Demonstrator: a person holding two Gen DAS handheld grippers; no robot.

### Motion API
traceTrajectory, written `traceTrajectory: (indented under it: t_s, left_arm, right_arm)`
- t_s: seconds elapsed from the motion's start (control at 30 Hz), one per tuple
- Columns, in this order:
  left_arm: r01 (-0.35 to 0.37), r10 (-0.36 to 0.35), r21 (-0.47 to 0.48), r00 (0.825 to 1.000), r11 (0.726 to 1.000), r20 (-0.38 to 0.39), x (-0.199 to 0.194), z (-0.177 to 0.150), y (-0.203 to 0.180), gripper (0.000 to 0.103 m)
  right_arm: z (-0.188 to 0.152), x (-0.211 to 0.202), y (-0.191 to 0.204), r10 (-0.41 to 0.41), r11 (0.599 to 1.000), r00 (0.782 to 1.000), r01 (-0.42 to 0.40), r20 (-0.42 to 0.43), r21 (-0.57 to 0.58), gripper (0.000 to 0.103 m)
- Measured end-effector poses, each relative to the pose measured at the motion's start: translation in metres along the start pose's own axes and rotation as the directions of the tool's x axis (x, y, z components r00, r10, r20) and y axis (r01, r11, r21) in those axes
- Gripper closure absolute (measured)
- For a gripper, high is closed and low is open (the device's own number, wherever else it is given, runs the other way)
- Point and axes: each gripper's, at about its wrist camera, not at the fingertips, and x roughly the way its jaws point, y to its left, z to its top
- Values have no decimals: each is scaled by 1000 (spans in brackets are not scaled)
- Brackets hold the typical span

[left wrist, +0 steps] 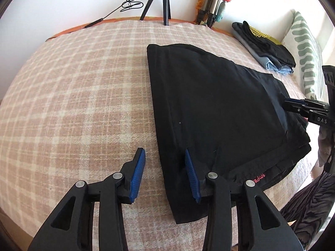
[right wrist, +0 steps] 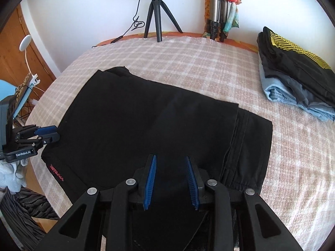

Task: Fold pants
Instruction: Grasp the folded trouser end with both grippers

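Black pants are seen lying folded on a bed covered with a pink-and-cream checked blanket, toward the side nearest the person. A small line of red lettering is shown near one corner of the fabric, and in the right wrist view a stitched band is visible along the edge at the right.

The left gripper is held above the folded edge of the pants, its blue-padded fingers parted; one pad is over the blanket and the other over the black cloth, with the cloth's edge between them and nothing clamped. The right gripper is poised over the near part of the pants, its fingers likewise spread apart and closed on nothing; whether the tips touch the fabric cannot be told. Each gripper is also seen from the other's camera, at the opposite side of the pants.

A stack of folded clothes, dark on top with a yellow print and light blue below, is placed near the bed's far corner, well apart from the pants. A small black tripod is stood at the bed's far edge against a white wall, and a striped pillow is seen beside the stack.
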Motion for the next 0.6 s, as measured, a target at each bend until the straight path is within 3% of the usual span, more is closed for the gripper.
traceTrajectory:
  t_s: [0.33,0.6]
  left_arm:
    - [61,-60,-73,998,995,14,-6,-3,7,65]
    - [94,-94,-41,996,995,6,-10,-11,-1,65]
  right_arm:
    - [70,10,79,148,987,989,-146,29,-64,67]
    - [120,77,145,205,973,968,-218,-145,-79,62]
